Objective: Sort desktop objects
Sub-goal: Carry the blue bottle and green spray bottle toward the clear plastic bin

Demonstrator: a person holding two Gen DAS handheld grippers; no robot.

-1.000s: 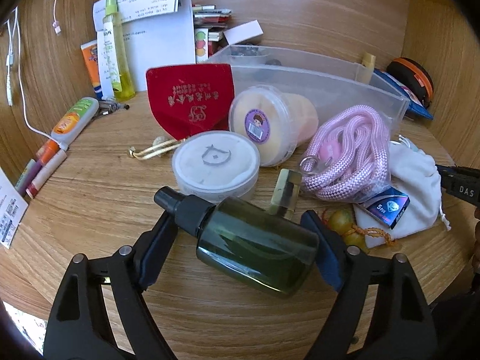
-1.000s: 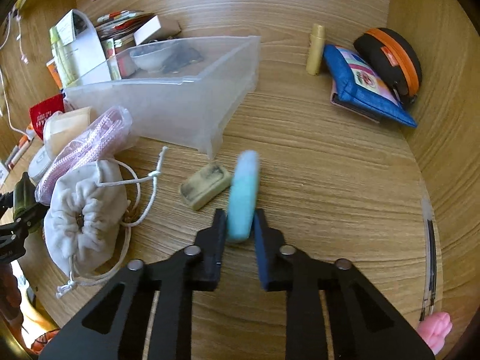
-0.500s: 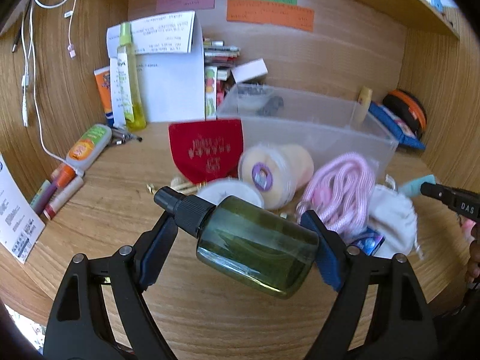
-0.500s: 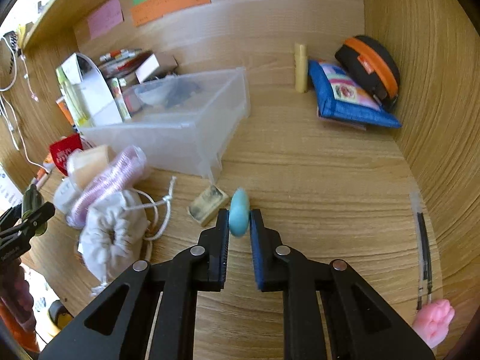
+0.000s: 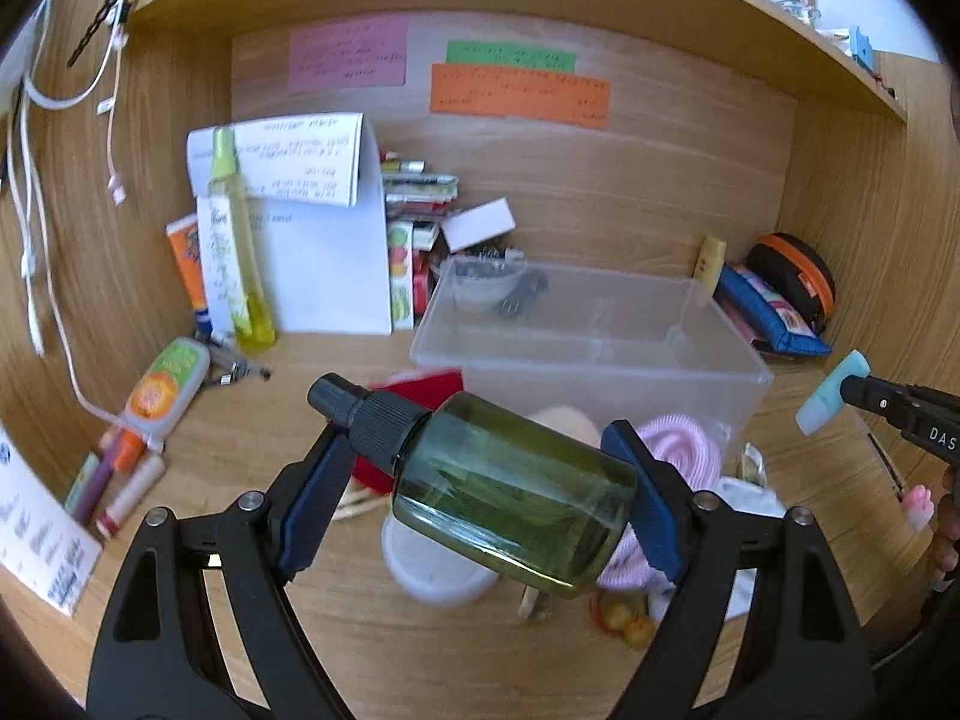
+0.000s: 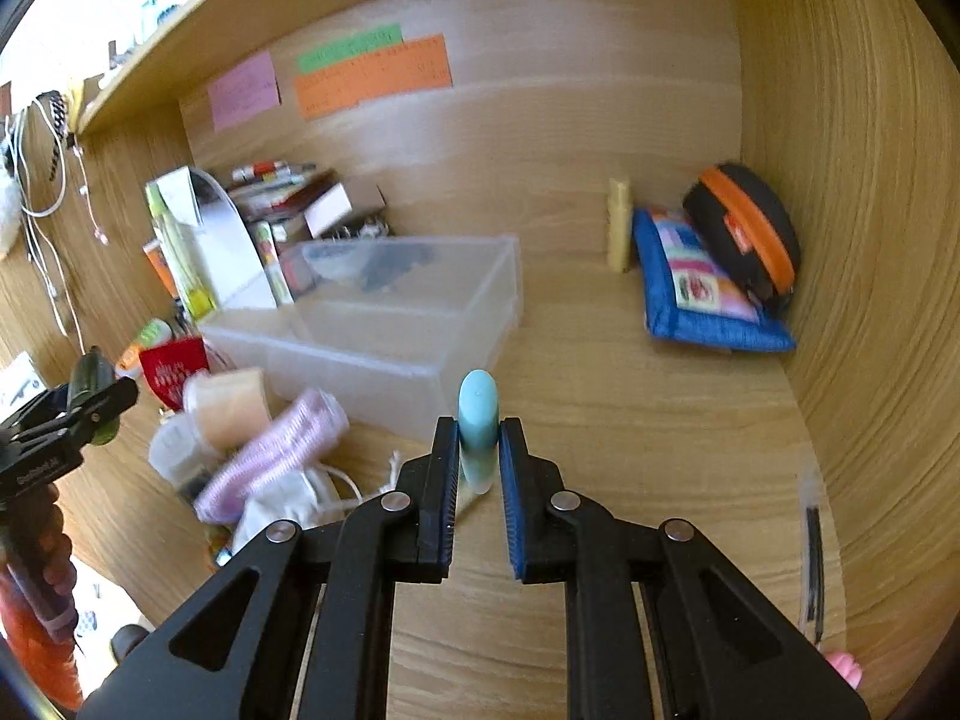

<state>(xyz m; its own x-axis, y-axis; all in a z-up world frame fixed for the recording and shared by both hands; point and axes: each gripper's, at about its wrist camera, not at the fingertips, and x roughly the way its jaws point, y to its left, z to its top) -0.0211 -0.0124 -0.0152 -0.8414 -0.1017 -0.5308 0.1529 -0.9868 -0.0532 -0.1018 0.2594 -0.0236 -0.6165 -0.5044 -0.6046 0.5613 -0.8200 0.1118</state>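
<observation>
Left tongs [image 5: 480, 468]: standing spread wide and clamping the dark green spray bottle [image 5: 510, 492] across its length, one blue pad against the black cap end, the other against the base.
Green bottle: lying tilted between the pads, cap pointing up and to the left, hanging above the desk [image 5: 210, 450] clear of the clutter below it.
Right tongs [image 6: 478, 456]: pressing nearly together and pinching a small pale blue tube [image 6: 478, 426], which is standing upright with its rounded tip poking out past the pads.
Blue tube: hanging in the air over the desk, just in front of the near corner of the clear plastic bin [image 6: 414, 324]; in the left view it is showing at the right edge, still in the black jaws.
Under the left tongs: a white round lidded jar [image 5: 432, 564], a pink coiled rope [image 5: 678, 456], a red pouch [image 5: 420, 390] and a white drawstring bag [image 5: 744, 492] are lying close together in front of the bin.
Bin: sitting open in the middle of the desk, with a few dark items and a small clear cup at its far end.
Right back corner: a blue patterned pouch [image 6: 702, 294] is leaning against a black case with an orange zip [image 6: 750, 228].
Left back: a tall yellow-green bottle [image 5: 237, 252] is standing before white papers.
</observation>
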